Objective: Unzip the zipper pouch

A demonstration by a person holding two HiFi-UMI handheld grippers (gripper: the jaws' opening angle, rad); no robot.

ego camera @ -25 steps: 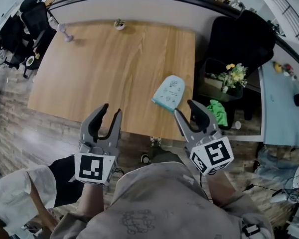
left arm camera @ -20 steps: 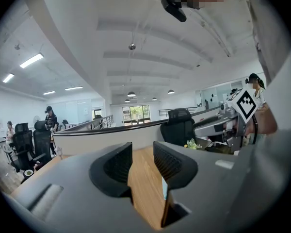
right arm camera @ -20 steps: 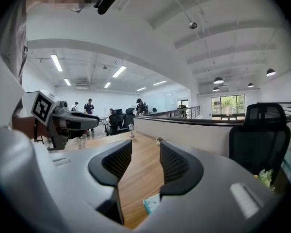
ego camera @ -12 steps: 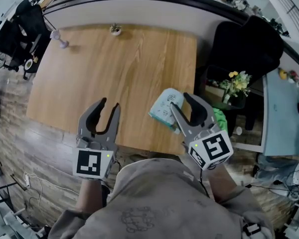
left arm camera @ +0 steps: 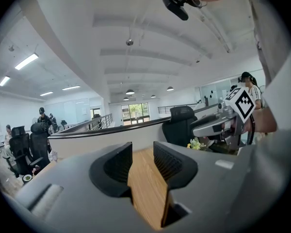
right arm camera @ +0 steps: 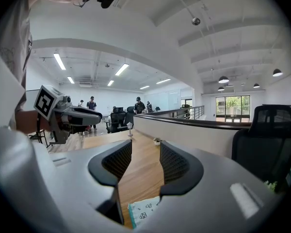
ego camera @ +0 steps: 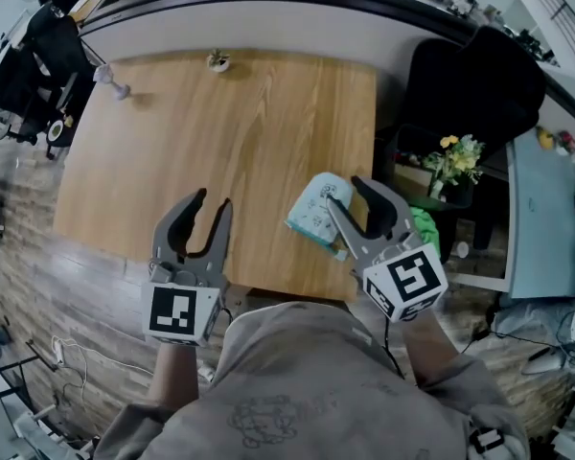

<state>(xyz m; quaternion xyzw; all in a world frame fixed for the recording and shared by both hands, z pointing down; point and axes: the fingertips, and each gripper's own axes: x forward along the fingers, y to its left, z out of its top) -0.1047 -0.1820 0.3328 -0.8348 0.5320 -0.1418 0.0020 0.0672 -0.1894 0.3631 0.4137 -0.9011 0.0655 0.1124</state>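
Note:
A pale blue zipper pouch point(ego camera: 319, 209) with small prints lies on the wooden table point(ego camera: 220, 142) near its front right corner. In the right gripper view a corner of the pouch point(right arm camera: 144, 210) shows low between the jaws. My right gripper point(ego camera: 348, 195) hangs open just above the pouch's right side, nothing held. My left gripper point(ego camera: 214, 199) is open too, over the table's front edge, well left of the pouch. Between its jaws in the left gripper view point(left arm camera: 143, 155) only bare wood shows.
A black office chair point(ego camera: 470, 94) stands right of the table, with a flower bunch point(ego camera: 453, 153) and a green cloth point(ego camera: 422, 226) beside it. A small potted plant point(ego camera: 217, 60) and a little lamp point(ego camera: 110, 77) sit at the table's far edge. A curved wall point(ego camera: 268, 8) runs behind.
Over the last second both grippers moved forward over the table, the right one up to the pouch. Since half a second ago almost nothing has shifted.

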